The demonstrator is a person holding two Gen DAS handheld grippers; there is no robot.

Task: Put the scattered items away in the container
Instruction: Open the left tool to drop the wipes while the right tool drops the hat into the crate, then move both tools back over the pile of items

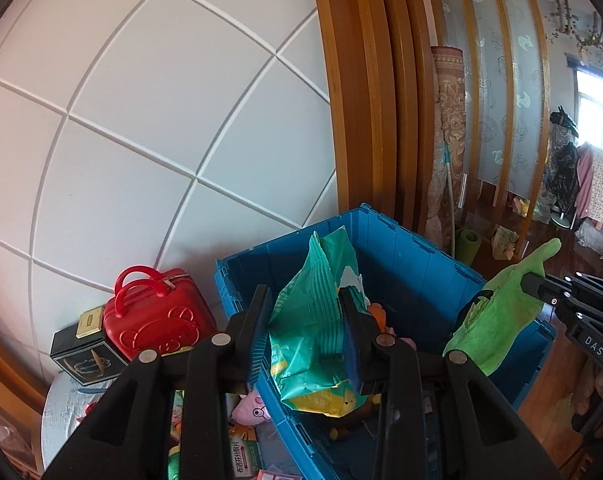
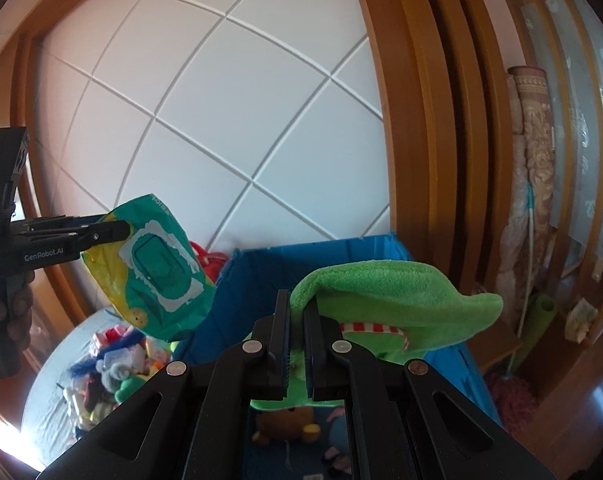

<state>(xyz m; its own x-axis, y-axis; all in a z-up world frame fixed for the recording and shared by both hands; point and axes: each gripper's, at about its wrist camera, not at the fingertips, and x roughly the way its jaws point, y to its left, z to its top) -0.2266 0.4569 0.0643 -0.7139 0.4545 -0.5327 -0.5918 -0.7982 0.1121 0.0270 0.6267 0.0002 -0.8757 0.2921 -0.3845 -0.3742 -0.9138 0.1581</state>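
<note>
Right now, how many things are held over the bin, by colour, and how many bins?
Teal wipes pack, in the left hand-held gripper: 1
Green plush cloth, in the right hand-held gripper: 1
Blue bin: 1
Total: 3

Daylight does all the work on my feeds here. On the left wrist view the window (image 1: 591, 114) at far right is totally blown out, pure white, and everything near it goes hazy. The white panelled wall (image 1: 141, 120) is lit evenly and soft, no hard shadows on it. On the right wrist view there's a hot glare patch bottom left on the floor (image 2: 5, 446), and the toy pile (image 2: 109, 364) beside it looks smeared. Heavy fisheye bend on both, straight wall seams curve, corners vignette to black. Inside the blue crate (image 2: 385, 252) it's murky.
</note>
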